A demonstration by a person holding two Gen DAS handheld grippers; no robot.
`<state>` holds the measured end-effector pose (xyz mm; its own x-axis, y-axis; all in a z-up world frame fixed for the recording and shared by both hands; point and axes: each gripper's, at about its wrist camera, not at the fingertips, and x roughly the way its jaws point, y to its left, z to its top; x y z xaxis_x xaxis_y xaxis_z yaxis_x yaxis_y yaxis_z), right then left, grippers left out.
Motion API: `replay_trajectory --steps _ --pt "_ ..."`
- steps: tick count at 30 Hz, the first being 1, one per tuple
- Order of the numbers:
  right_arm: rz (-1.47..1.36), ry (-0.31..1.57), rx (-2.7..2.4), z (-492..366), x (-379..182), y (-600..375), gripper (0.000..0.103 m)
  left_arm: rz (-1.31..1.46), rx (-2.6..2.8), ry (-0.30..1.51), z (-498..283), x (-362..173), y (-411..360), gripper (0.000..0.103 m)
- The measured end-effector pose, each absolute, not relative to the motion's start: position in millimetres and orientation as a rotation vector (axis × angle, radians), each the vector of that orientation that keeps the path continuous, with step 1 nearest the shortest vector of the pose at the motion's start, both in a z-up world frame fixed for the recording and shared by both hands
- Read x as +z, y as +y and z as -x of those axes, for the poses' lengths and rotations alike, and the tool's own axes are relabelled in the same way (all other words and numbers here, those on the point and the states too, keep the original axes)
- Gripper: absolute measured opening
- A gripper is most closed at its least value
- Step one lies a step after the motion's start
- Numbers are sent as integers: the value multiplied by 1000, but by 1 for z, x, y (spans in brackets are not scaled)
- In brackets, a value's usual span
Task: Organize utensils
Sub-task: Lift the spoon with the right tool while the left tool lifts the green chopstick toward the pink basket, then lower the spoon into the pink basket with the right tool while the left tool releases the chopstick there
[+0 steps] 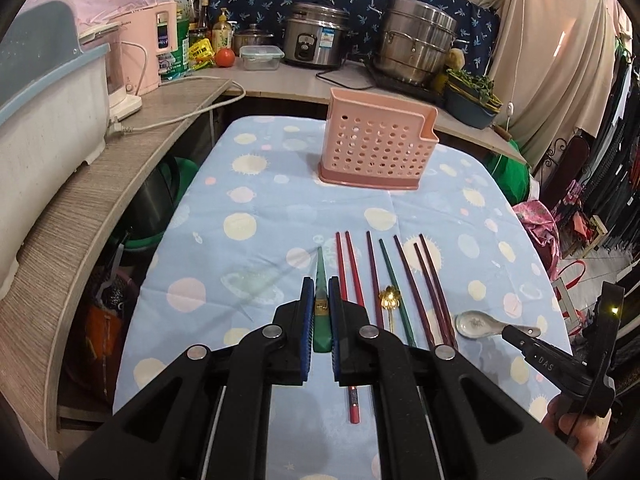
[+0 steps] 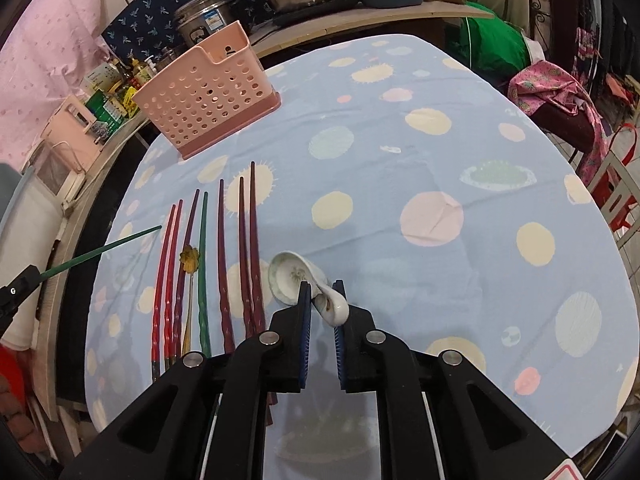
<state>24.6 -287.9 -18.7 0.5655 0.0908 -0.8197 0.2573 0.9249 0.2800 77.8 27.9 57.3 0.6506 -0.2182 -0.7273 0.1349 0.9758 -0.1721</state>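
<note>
left hand-held gripper (image 1: pixel 321 294) is clamped on a green chopstick (image 1: pixel 321 280), pinched between the blue pads with its thin tip pointing away toward the pink holder (image 1: pixel 376 148); in the right wrist view you can see that same stick sticking out in the air off to the left, up off the cloth. right hand-held gripper (image 2: pixel 322 294) has the handle of a white ceramic spoon (image 2: pixel 290 276) between its fingers, which look closed on it, the bowl of the spoon sitting to the left of the tips. can't tell if the bowl is touching the cloth or not. the rest of the chopsticks (image 1: pixel 394 280) are lying in a loose row on the bench (image 1: pixel 248 184), which has a blue cloth with pale spots: two red ones, a few dark purple-maroon ones and one more green. a little gold spoon with a flower-shaped bowl (image 1: pixel 390 298) lies in among them. the pink holder with all the holes stands upright at the far end of the bench, well apart from the row. behind it a counter with a rice cooker (image 1: pixel 314 36) and a big steel pot (image 1: pixel 418 40).
</note>
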Motion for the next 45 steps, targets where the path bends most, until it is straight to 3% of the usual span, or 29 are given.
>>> replay_trajectory --steps 9,18,37,45 --pt "-362 917 -95 -22 4 -285 6 104 -207 852 -74 54 26 7" --pt "-315 822 -59 -50 48 -284 6 93 -184 758 -103 90 34 7" --pt "-347 604 -9 -240 134 -287 6 148 -211 370 -243 261 14 7" --pt "-342 656 -21 -302 111 -284 6 168 -204 380 -308 238 -1 7"
